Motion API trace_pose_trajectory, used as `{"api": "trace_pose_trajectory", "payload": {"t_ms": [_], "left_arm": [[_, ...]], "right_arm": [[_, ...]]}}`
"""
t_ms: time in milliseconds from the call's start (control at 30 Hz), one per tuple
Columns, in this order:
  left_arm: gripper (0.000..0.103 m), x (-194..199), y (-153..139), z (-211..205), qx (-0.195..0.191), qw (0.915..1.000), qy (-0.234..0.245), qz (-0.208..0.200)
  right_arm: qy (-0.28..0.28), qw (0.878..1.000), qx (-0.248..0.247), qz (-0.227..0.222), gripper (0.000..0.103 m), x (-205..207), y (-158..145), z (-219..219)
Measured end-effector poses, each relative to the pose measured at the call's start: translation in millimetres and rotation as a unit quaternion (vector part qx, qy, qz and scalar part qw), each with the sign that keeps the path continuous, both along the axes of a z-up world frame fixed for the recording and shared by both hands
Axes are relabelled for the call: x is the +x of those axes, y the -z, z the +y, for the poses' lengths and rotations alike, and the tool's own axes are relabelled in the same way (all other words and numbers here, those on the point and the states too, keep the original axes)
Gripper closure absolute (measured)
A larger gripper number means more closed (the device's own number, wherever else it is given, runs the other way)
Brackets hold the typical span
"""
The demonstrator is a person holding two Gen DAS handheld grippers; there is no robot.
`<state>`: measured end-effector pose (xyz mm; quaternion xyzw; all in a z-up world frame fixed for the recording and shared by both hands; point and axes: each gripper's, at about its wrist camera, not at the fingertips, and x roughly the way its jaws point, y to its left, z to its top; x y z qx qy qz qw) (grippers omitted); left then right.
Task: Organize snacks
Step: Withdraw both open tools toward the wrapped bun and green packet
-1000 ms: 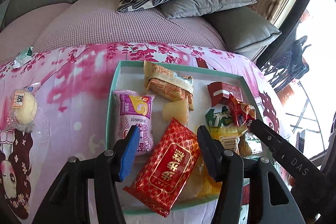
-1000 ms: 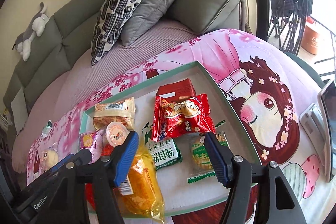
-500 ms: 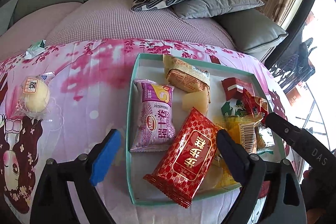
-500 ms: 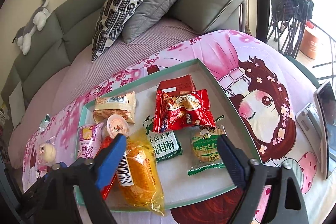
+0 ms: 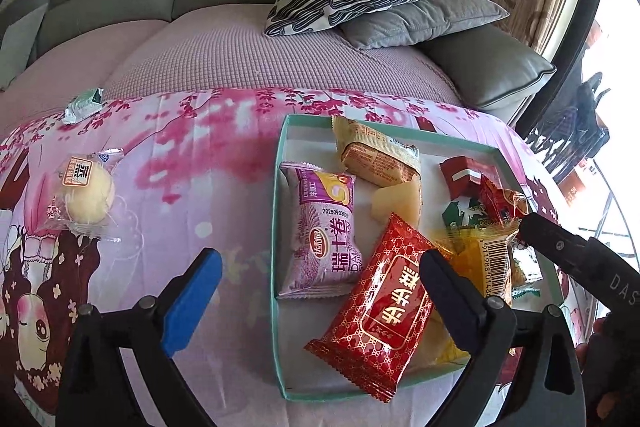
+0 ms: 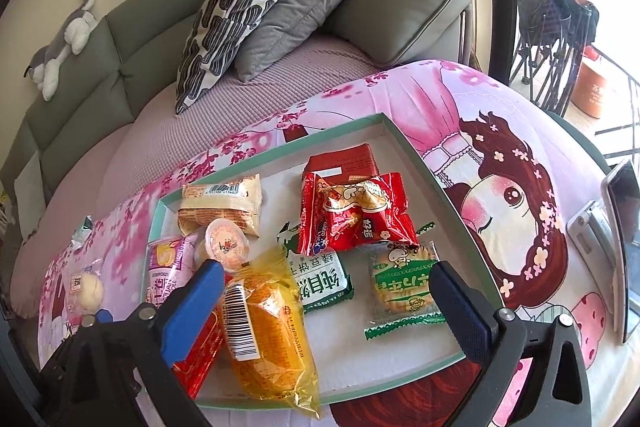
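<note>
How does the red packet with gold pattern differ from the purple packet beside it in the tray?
The red packet is red with a gold lattice and label; the purple packet is purple and white with a yellow corner. The red packet lies slanted, its lower end over the rim of the tray, while the purple packet lies inside, along the left wall. The red packet rests partly on other snacks; the purple one lies flat. Both are sealed.

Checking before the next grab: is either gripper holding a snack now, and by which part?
Nothing is held. The left gripper and right gripper have just opened wide, hanging empty above the tray.
</note>
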<state>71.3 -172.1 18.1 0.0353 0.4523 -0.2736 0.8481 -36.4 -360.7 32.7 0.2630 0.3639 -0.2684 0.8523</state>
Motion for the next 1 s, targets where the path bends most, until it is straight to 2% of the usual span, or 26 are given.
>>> {"api": "trace_pose_trajectory", "payload": {"t_ms": [100, 267, 533, 767, 1000], "left_arm": [[0.004, 4, 0, 13, 0.0, 1.0, -0.007, 0.0], [0.004, 19, -2, 47, 0.047, 0.997, -0.058, -0.022], [0.004, 48, 1, 131, 0.11, 0.9776, -0.176, -0.036], [0.004, 58, -5, 194, 0.117, 0.9579, -0.26, -0.034], [0.004, 73, 4, 221, 0.098, 0.9545, -0.281, -0.005]], "right_arm": [[-0.012, 1.0, -0.005, -0.002, 0.0, 6, -3, 8], [-0.058, 0.998, -0.022, -0.009, 0.0, 23, -13, 36], [-0.143, 0.988, -0.038, -0.035, 0.0, 51, -27, 92], [-0.191, 0.98, -0.038, -0.031, 0.0, 70, -21, 128], [-0.236, 0.971, -0.035, -0.03, 0.0, 98, -15, 169]]}}
